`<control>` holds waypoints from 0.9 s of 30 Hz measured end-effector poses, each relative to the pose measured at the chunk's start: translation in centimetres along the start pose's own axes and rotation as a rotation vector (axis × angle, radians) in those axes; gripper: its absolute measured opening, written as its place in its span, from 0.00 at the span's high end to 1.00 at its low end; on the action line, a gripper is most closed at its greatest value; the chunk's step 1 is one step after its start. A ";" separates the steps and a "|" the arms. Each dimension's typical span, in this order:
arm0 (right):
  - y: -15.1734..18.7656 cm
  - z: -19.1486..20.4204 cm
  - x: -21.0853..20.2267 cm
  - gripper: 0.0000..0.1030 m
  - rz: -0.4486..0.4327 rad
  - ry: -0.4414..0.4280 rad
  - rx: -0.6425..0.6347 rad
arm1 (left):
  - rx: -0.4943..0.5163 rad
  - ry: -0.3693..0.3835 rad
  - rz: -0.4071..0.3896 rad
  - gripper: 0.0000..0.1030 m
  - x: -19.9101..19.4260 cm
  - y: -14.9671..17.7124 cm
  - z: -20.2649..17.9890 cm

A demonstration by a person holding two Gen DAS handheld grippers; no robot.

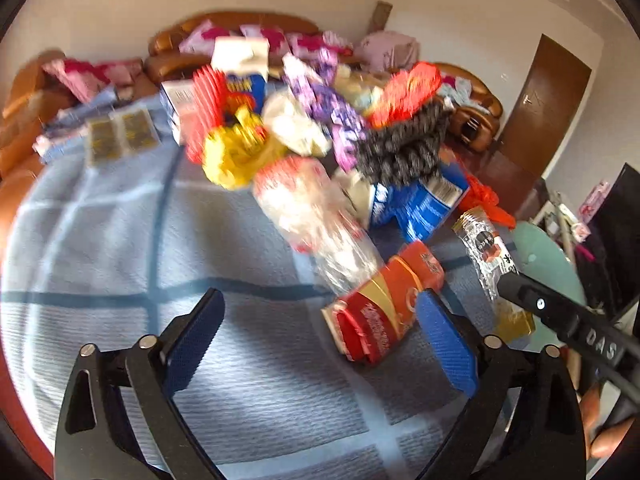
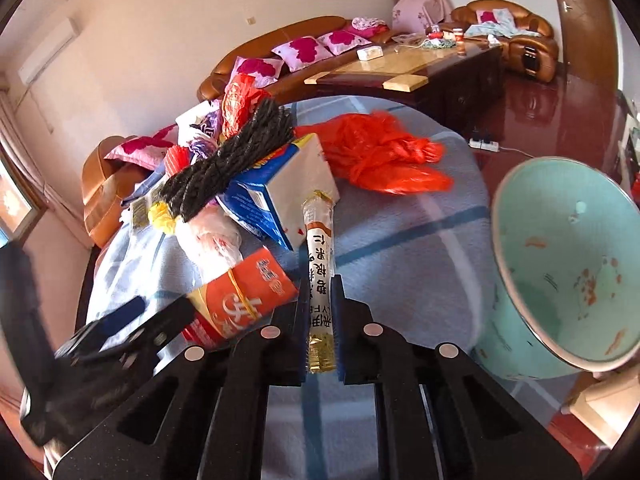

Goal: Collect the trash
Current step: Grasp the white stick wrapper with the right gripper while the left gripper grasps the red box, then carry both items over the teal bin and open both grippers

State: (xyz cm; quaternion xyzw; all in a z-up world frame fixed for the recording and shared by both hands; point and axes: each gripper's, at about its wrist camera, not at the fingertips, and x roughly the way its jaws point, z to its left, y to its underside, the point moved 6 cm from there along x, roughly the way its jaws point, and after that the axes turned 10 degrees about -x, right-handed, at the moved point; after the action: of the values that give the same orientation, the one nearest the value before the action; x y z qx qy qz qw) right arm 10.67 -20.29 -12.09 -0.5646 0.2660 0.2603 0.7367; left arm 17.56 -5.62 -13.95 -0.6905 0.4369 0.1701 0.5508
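A heap of trash lies on a blue checked cloth point(image 1: 120, 248). My right gripper point(image 2: 320, 280) is shut on a long clear stick wrapper point(image 2: 318, 240) with a gold end, seen in the left wrist view as the same wrapper point(image 1: 480, 240). My left gripper point(image 1: 320, 296) stands open low over the cloth. A red and orange packet point(image 1: 384, 304) lies just inside its right finger point(image 1: 444, 344), with the pads not pressing on it. That packet point(image 2: 244, 292) sits to the left of my right gripper.
The heap holds a clear plastic bag point(image 1: 316, 216), a blue box point(image 2: 276, 196), black braided cord point(image 2: 232, 160), a yellow bag point(image 1: 232, 152) and a red plastic bag point(image 2: 384, 156). A teal bin point(image 2: 520, 320) stands at the right. Sofas and a wooden table point(image 2: 400, 72) lie beyond.
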 end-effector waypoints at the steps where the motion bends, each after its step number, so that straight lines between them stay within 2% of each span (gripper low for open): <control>1: 0.4 -0.2 -0.1 0.90 0.003 -0.003 0.004 | -0.009 -0.004 0.019 0.16 0.4 0.0 -0.1; 4: 0.7 -1.0 -0.7 0.91 -0.004 -0.009 0.023 | 0.012 -0.006 0.029 0.28 0.7 0.3 -1.1; 7: 0.9 -1.1 -1.1 0.91 -0.012 -0.021 0.030 | 0.066 -0.019 0.057 0.34 1.2 1.4 -2.3; 8: 0.9 -1.2 -1.2 0.91 -0.016 -0.023 0.031 | 0.072 -0.011 0.062 0.40 1.0 1.5 -2.4; 9: 0.9 -1.2 -1.5 0.91 -0.022 -0.024 0.031 | 0.078 -0.003 0.057 0.45 0.9 1.6 -2.7; 10: 0.9 -1.2 -1.7 0.92 -0.030 -0.025 0.033 | 0.082 -0.003 0.049 0.46 0.8 1.6 -2.8; 14: 0.7 -1.0 -2.6 0.92 -0.052 -0.026 0.023 | 0.051 0.009 0.035 0.51 0.5 1.7 -2.7; 18: 0.5 -0.9 -3.7 0.92 -0.080 -0.025 0.014 | 0.023 0.058 0.015 0.66 -0.9 1.7 -3.0; 22: -0.2 -1.2 -5.1 0.92 -0.115 -0.022 0.007 | 0.042 0.038 -0.020 0.69 -1.9 1.7 -3.9; 27: -0.8 -2.2 -6.8 0.92 -0.153 -0.012 0.008 | 0.056 0.049 -0.037 0.70 -3.2 1.8 -5.3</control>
State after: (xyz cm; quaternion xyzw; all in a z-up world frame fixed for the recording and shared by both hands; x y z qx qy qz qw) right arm 6.06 -23.19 -7.36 -0.5788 0.2189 0.2055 0.7582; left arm 13.01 -9.14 -10.94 -0.6866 0.4419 0.1307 0.5623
